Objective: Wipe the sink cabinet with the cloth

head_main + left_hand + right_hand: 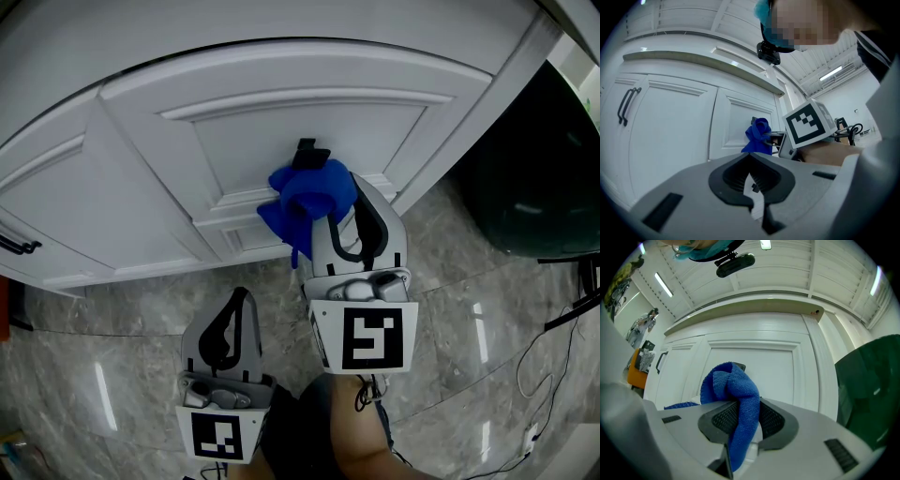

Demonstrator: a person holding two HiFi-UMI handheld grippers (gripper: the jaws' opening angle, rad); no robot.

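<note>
One bunched blue cloth (pixel 733 394) pinched in right tool (pixel 743 422) against panelled cabinet (pixel 780 364); left tool (pixel 751 182) pressed together.

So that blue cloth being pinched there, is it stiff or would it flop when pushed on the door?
Probably floppy: the blue cloth bunches and droops in the jaws of the right hand-held gripper. Its towel-like weave suggests light and grippy, not slippery, so it likely drags along the cabinet door.

Bright, even light from ceiling strips (pixel 662 284) — glare streaks on the glossy floor (pixel 75 347); fisheye bending, dark corners.
</note>
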